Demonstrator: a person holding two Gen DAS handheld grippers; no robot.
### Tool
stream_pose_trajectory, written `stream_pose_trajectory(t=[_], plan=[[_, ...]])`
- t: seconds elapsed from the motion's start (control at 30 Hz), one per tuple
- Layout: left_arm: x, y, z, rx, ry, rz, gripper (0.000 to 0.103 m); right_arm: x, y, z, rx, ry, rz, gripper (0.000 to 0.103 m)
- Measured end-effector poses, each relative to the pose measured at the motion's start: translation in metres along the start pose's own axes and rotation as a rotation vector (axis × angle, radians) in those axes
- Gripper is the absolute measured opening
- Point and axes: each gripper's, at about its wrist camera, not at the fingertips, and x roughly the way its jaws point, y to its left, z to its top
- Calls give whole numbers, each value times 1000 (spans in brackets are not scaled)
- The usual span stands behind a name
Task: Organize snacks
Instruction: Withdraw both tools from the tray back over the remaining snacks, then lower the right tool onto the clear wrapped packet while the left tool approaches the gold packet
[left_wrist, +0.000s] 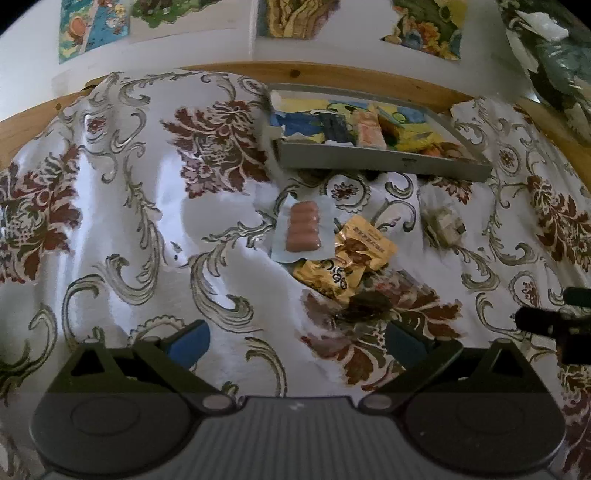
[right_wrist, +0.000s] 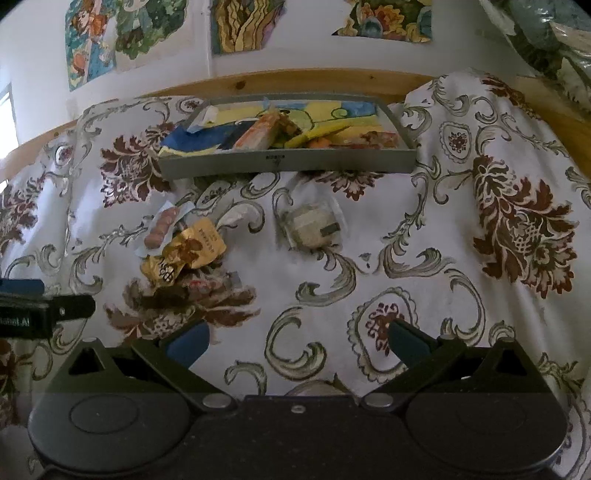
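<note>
Both claws empty, jaws wide apart: left claw (left_wrist: 297, 341) hovers over cloth short of the snack pile, right claw (right_wrist: 297, 341) over bare cloth further right. Surface w/ floral cloth (left_wrist: 110, 221). Grey tray (right_wrist: 284, 162) at the back, already holding several packets. Loose snacks lie near each other in front of tray: sausage pack (left_wrist: 303, 230) partly overlapped by gold packets (left_wrist: 351, 262), a dark wrapper (left_wrist: 364, 304) just below them, and a clear-wrapped pale snack (right_wrist: 314, 227) apart to the right. Judgement: pick phase, about mid-task. For left, the dark wrapper is nearest; come in low, jaws straddling its short side, and pinch wrapper only, not cloth, which is wrinkled and could snag. Right is better placed for the pale snack. Lift clear over tray's front wall before release. Risk: glossy packets slipping or dragging neighbours.
</note>
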Motion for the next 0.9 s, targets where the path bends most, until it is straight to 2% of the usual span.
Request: stream_pose_trajectory(t=[0.3,0.47,0.63,0.9], plan=[[22,-14,14,12,-14,-52,103,13,-13,17,-2,-13,-29,102],[36,-24,19,73,-21,-103,103,22,-20,29,-18,-15,-37,102],[55,-28,18,143,21,-138,103,34,-28,42,-82,14,8,102],[83,-20,20,119,66,-199,103,77,-37,67,-170,47,57,102]])
